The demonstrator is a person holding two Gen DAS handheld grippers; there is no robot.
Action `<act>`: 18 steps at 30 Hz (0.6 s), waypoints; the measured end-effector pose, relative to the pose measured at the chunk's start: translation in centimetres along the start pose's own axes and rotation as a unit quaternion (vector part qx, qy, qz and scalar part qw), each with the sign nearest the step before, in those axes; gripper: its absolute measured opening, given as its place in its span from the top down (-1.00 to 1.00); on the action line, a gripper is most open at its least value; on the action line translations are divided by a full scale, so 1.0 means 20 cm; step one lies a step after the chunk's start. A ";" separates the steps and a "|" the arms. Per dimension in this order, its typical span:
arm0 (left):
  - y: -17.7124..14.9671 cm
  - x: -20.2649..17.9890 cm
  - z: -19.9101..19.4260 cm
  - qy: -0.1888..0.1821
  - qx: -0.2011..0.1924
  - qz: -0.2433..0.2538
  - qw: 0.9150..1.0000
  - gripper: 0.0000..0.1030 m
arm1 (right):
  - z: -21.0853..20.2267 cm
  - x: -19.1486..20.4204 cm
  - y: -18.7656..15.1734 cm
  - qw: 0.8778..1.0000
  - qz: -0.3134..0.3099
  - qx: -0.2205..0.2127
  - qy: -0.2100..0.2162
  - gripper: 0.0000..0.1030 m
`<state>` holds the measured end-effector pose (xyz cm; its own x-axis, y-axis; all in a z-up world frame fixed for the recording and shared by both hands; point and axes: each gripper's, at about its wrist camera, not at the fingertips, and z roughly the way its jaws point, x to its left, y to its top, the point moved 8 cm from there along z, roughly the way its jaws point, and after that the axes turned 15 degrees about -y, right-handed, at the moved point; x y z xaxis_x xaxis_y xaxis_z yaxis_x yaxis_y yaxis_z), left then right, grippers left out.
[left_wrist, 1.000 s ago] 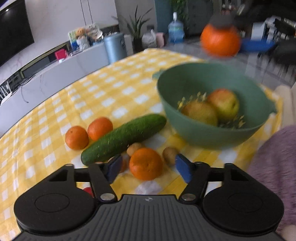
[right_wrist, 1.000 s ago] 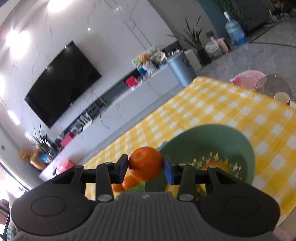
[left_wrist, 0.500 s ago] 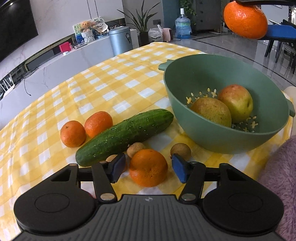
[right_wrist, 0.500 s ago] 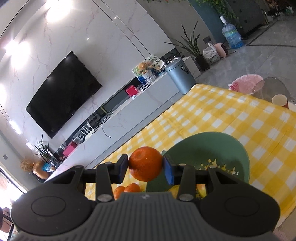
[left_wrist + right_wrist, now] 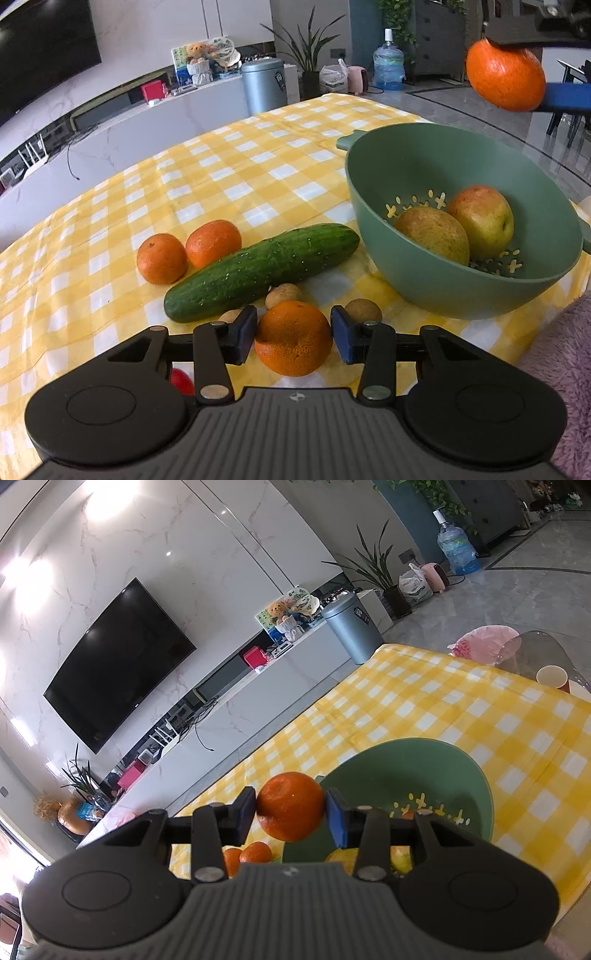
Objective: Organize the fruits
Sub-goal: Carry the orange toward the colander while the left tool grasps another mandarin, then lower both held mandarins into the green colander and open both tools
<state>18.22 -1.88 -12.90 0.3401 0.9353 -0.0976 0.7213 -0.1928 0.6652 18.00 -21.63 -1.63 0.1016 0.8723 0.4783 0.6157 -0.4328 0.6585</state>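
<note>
Left gripper (image 5: 293,334) fingers closing around a mandarin (image 5: 293,338) on the counter (image 5: 258,173), best kept centred; right gripper (image 5: 290,808) fingers clamp another mandarin (image 5: 290,805) above the green colander (image 5: 476,786), ready to lower

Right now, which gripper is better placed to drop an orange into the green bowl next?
Right. The right gripper already clamps an orange in the air above the green bowl. The left gripper is closing around a table orange, not yet lifted.

green bowl (image 5: 436,284), yellow-wht check cloth (image 5: 258,173), orange tangerines (image 5: 160,258)
</note>
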 end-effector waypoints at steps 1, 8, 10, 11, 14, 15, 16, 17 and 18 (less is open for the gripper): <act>0.00 0.01 -0.01 -0.004 0.000 -0.008 1.000 0.04 | 0.00 0.00 0.00 1.000 -0.001 0.001 -0.001 0.25; 0.03 0.03 -0.12 -0.012 -0.019 -0.041 0.999 0.04 | 0.01 0.00 -0.02 1.000 -0.006 0.010 0.001 0.25; 0.04 0.04 -0.17 -0.011 -0.028 -0.050 0.998 0.04 | 0.02 0.00 -0.03 1.000 -0.007 0.016 -0.001 0.25; 0.05 0.05 -0.20 -0.011 -0.033 -0.057 0.998 0.04 | 0.02 -0.01 -0.03 1.000 -0.009 0.018 -0.003 0.25; 0.08 0.07 -0.28 -0.011 -0.051 -0.080 0.995 0.04 | 0.02 -0.02 -0.05 0.999 -0.015 0.046 -0.010 0.25; 0.10 0.08 -0.31 -0.009 -0.058 -0.083 0.995 0.04 | 0.02 -0.02 -0.05 0.998 -0.015 0.052 -0.011 0.25; 0.11 0.08 -0.34 -0.005 -0.066 -0.086 0.994 0.04 | 0.01 -0.03 -0.05 0.998 -0.019 0.059 -0.013 0.25; 0.13 0.08 -0.37 0.000 -0.074 -0.089 0.993 0.04 | 0.01 -0.04 -0.06 0.997 -0.026 0.064 -0.017 0.25; 0.15 0.08 -0.40 0.005 -0.082 -0.094 0.992 0.04 | 0.00 -0.05 -0.06 0.997 -0.035 0.067 -0.019 0.25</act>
<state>16.09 1.36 -5.14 0.2035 0.9530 -0.2246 0.6629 0.0347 0.7479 17.17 -22.07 -2.87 0.0830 0.9081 0.4105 0.7208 -0.3392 0.6045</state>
